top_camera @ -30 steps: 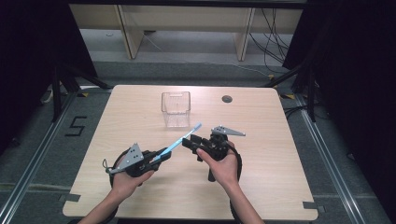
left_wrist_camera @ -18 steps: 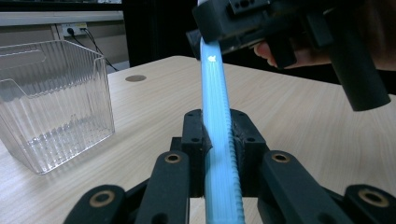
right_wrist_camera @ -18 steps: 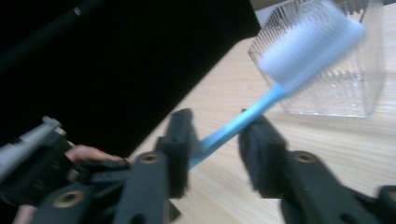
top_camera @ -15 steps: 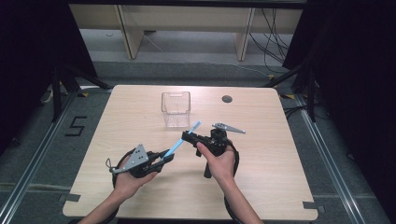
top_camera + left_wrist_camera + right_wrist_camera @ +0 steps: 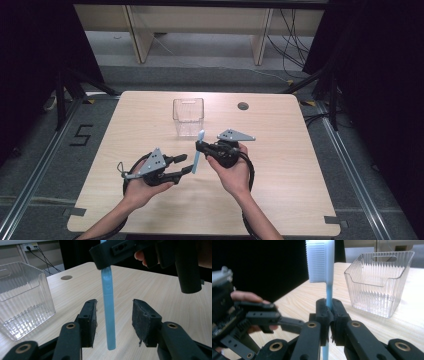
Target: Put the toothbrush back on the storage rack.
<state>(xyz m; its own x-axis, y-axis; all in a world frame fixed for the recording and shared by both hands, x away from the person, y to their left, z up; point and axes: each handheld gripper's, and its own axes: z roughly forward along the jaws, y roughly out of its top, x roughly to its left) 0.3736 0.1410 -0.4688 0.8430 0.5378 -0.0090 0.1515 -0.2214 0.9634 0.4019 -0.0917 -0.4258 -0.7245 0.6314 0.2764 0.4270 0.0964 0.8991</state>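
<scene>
Pale wooden table (image 5: 280, 165) under the high view, dark floor and shelving behind.

Right gripper (image 5: 201, 146), centre of the high view: clamped tight on a blue toothbrush (image 5: 197, 155). Pads pressed together on the handle in the right gripper view (image 5: 329, 317), just below the neck (image 5: 329, 293). Brush near upright, white bristle head (image 5: 318, 260) at the top edge of that frame, bristles facing frame-left, handle running down between the jaws and out past the bottom edge.

Left gripper (image 5: 189, 164), lower left of centre in the high view: jaws apart, just been opening. Seen along its own jaws in the left gripper view (image 5: 113, 320): lower end of the blue handle (image 5: 109, 315) hanging between the two pads, touching neither, a gap on each side. Right gripper (image 5: 105, 258) in the upper part of that same frame, gripping the handle from above, a fingertip of the right hand (image 5: 140, 256) behind it.

Differences between views: bristles plain in the right gripper view, cut off by the top edge of the left gripper view; free tip of the handle (image 5: 111, 347) plain in the left gripper view, cut off at the bottom of the right gripper view. Left gripper (image 5: 262, 315) and left hand (image 5: 249, 298) at frame-left of the right gripper view.

Clear ribbed plastic bin (image 5: 188, 116) upper centre of the high view, beyond both grippers, well apart from the brush; nothing inside it. Same bin at frame-left in the left gripper view (image 5: 22, 297) and upper right in the right gripper view (image 5: 379, 282). Round cable hole (image 5: 243, 106) to the bin's right in the high view.
</scene>
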